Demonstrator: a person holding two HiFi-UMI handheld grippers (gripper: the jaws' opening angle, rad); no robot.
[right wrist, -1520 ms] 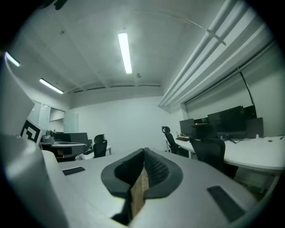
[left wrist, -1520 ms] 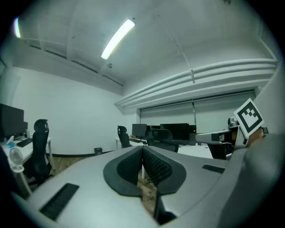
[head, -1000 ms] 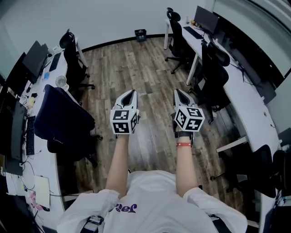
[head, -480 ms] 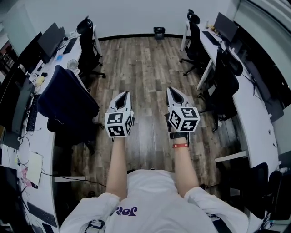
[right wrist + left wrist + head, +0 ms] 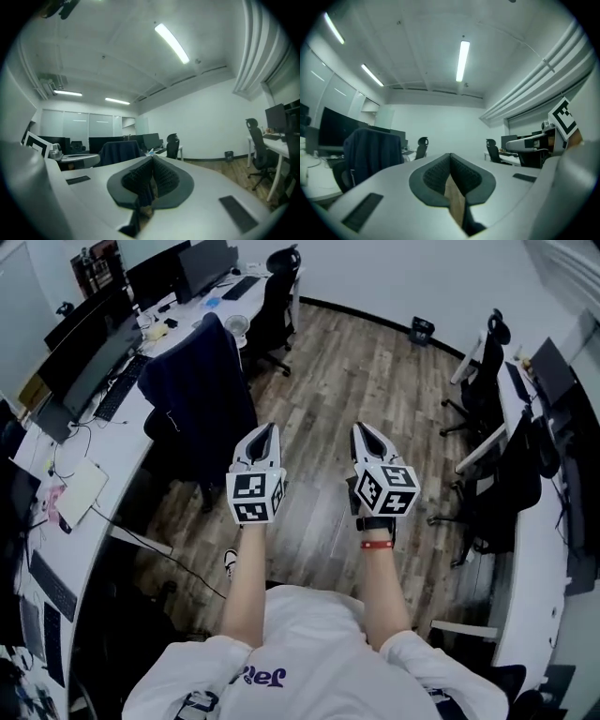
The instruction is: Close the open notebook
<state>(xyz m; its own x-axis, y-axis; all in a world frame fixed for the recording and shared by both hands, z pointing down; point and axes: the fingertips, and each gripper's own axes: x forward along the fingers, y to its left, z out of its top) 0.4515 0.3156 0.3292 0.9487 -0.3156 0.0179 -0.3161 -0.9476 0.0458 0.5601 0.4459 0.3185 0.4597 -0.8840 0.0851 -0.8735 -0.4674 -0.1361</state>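
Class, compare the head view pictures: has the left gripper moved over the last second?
Yes. The left gripper has swung toward the chair draped in dark cloth. A wide gap separated them before, and now its tip sits close beside that chair.

Wood floor; L desk w/ monitors; jacket-draped chair.

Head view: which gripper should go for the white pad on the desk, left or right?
Left, probably. The left gripper is nearer the desk with the white pad; the right gripper is farther. Both jaws are shut, empty.
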